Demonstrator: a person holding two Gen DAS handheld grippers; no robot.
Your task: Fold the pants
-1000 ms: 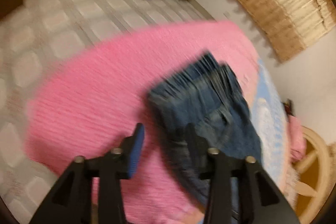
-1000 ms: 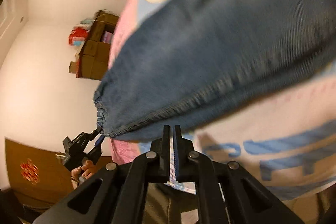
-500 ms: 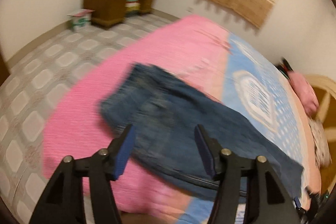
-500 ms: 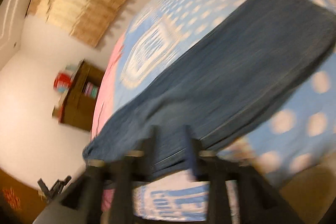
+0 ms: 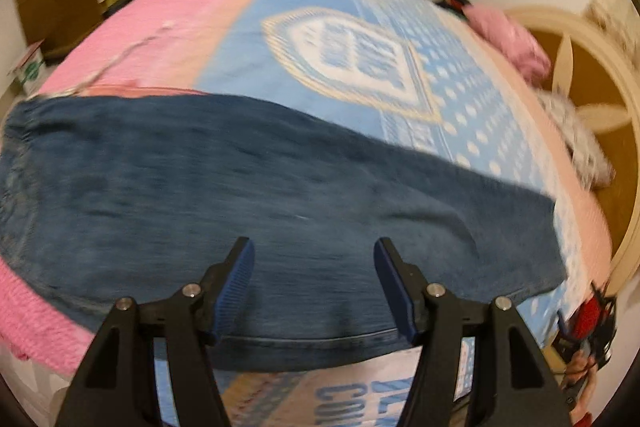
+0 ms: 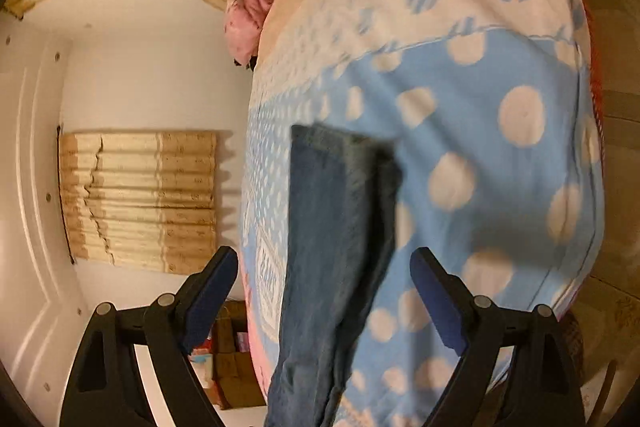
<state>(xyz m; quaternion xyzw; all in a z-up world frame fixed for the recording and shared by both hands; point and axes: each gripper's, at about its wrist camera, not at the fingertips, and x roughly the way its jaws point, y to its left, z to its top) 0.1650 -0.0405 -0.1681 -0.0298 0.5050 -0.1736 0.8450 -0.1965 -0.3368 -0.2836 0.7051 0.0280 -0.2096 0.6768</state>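
Pants [image 5: 256, 187], dark blue denim, are lying flat across the near part of the bed [image 5: 360, 39], stretching from the pink side of the cover at the left to the blue dotted side at the right. Long hemmed edge is running along the near edge of the bed. In the right wrist view the same pants [image 6: 336, 227] are showing as a narrow strip, one end squared off on the dotted blue cover [image 6: 500, 155].

Left hand-held gripper [image 5: 314, 279] is hovering above the middle of the denim, jaws released, blue pads apart, nothing between them; no pad is pressing on the cloth. Right hand-held gripper [image 6: 322, 291] is standing released too, jaws having just been opening wide, pads on either side of the denim strip in the picture but not gripping it.

Bed cover is carrying a large white and blue emblem [image 5: 352, 51] beyond the pants. Pink pillow [image 5: 508, 39] is lying at the far right by a round wooden headboard [image 5: 592, 67]. Brown wooden shelf unit [image 5: 80, 3] is standing against the wall at upper left. Woven blind [image 6: 140, 199] is hanging on the white wall. Both views are somewhat blurred.
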